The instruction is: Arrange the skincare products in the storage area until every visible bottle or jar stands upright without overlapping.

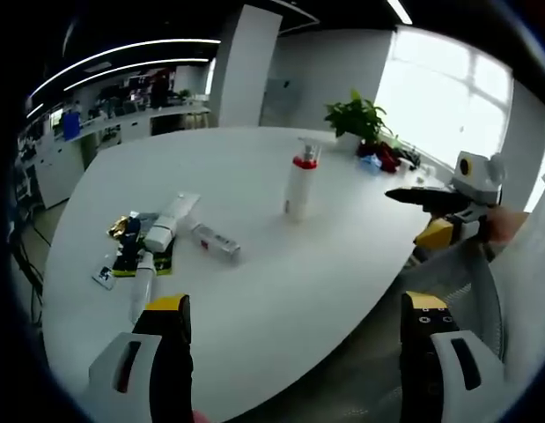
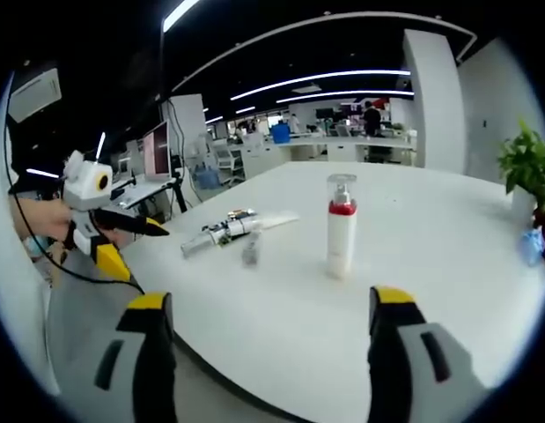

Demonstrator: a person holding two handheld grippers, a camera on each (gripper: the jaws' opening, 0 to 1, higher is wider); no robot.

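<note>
meanwhile, both the left hand-held gripper and right hand-held gripper are hovering open and empty over the white tabletop, where a pump bottle is standing upright.

Bright window glare; ceiling strips; fisheye-bent, soft edges.

one upright pump bottle with a red collar is counted on the white table. three tubes are seen lying flat: one large white tube, one small tube, one slim tube. one dark flat packet is counted. one potted plant is counted.
</note>
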